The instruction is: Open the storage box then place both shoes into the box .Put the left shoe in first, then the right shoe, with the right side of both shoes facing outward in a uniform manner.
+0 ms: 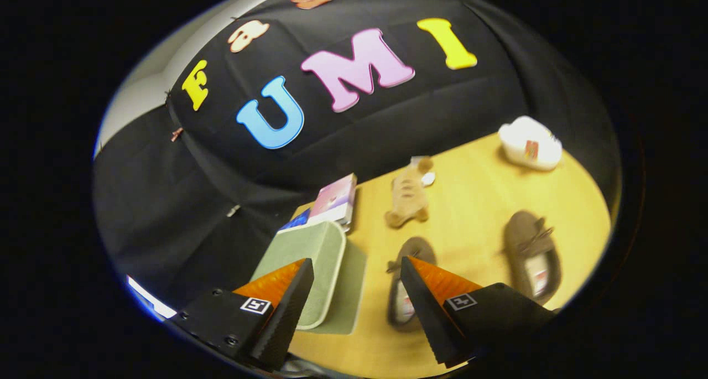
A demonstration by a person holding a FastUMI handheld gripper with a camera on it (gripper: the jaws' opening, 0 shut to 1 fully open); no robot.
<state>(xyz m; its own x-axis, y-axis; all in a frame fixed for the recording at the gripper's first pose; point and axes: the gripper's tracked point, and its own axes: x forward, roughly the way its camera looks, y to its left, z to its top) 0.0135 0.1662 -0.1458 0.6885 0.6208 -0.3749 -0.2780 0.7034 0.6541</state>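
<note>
Shoes (470,268) ahead — open gripper (357,268), box (310,268) left.

I saw the worktop (475,202) evenly and warmly lit, seemingly from overhead, with soft short shadows beside the shoes (531,257). The whole view was tilted and slightly motion-blurred. Fisheye bending grew strong toward the rim. The hand-held gripper (357,268), fingers spread apart, looked sharper than everything beyond.
</note>
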